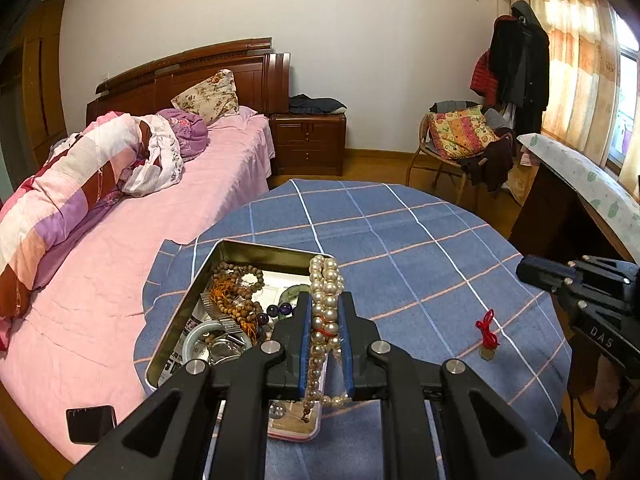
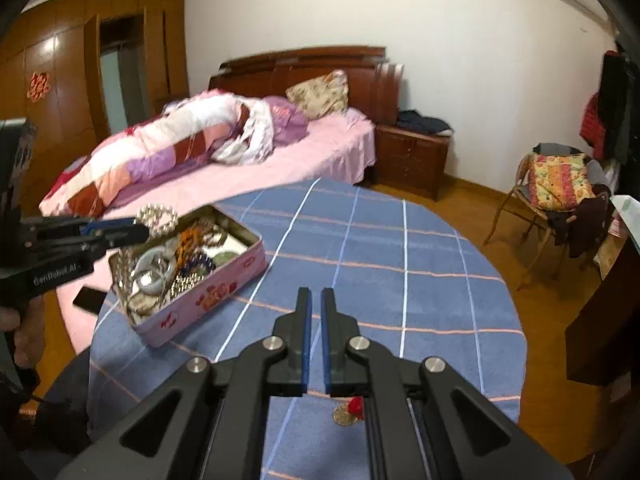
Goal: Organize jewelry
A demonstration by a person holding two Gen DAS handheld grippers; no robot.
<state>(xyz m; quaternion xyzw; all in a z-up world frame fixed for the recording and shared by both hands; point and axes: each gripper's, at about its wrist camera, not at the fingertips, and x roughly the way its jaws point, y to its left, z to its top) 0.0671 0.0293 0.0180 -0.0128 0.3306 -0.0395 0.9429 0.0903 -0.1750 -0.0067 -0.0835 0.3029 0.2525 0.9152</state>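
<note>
Jaws of left gripper clamped on pearl bracelet, held above pink jewelry tin full of beads, on blue checked tabletop. Right gripper narrowly parted, empty, over red-tasselled coin charm.

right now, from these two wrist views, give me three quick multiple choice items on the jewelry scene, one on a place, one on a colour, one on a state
1. Where is the coin charm?
A. in the tin
B. on the blue checked cloth
C. on the bed

2. What colour is the tin's outer wall?
A. pink
B. green
C. black

3. What is the left gripper doing?
A. open, empty
B. shut on the pearl strand
C. shut on a phone

Answers: 1 B, it lies alone on the cloth, right of the tin. 2 A, the right view shows pink sides. 3 B, pearl strand sits between its fingers.
</note>
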